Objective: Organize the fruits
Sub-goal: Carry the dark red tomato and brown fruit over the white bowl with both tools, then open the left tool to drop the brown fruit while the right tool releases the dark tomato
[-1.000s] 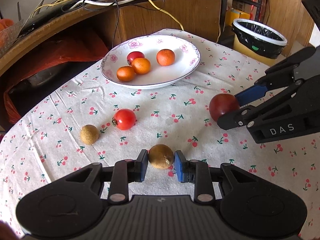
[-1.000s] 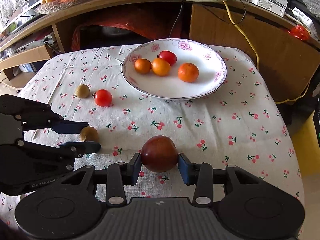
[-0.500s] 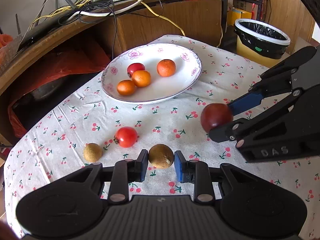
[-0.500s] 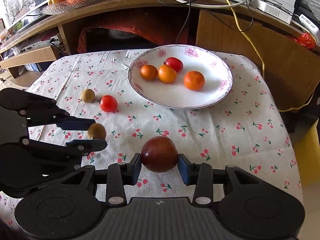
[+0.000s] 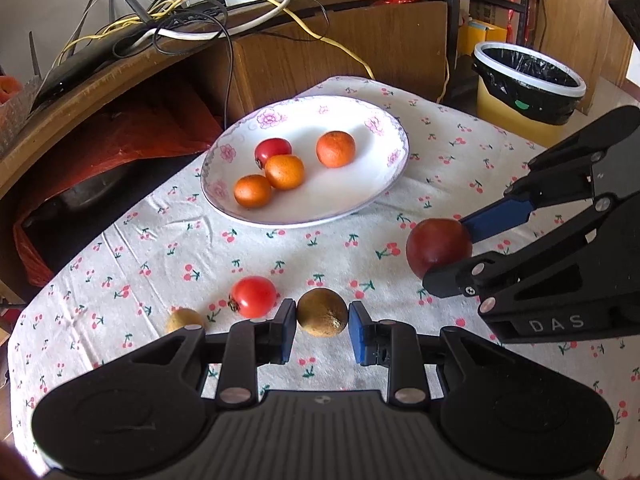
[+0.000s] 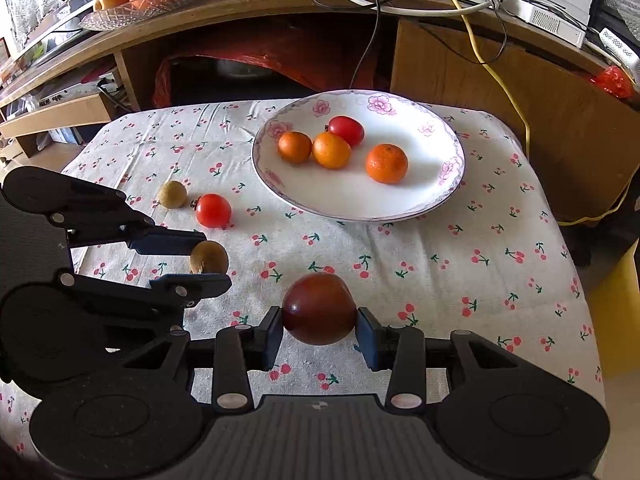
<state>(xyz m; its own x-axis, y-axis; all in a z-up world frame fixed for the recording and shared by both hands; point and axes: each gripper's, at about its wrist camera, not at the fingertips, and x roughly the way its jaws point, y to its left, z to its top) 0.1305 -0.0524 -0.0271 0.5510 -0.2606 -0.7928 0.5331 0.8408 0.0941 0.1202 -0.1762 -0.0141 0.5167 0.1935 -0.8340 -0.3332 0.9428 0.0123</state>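
Holding fruit above a cherry-print tablecloth (image 5: 460,168), both grippers loaded.

Floral plate (image 5: 384,184): three oranges (image 5: 335,149), one red tomato (image 5: 273,151). Right gripper (image 6: 319,326): jaws pinching a dark red plum (image 6: 319,308). Left gripper (image 5: 322,326): jaws pinching a brown kiwi (image 5: 322,312). On the cloth near the plate: a loose tomato (image 5: 253,296), with a small kiwi (image 5: 184,320) just beside it.

Bright, even daylight fills both views. The white plate (image 5: 384,184) beyond the tongs gleams, and the fruits on it cast soft shadows. A window at the far upper left of the right wrist view is blown out. Fisheye lenses bend the table (image 6: 520,264) edges and shelves outward. Focus is sharp; the corners darken.
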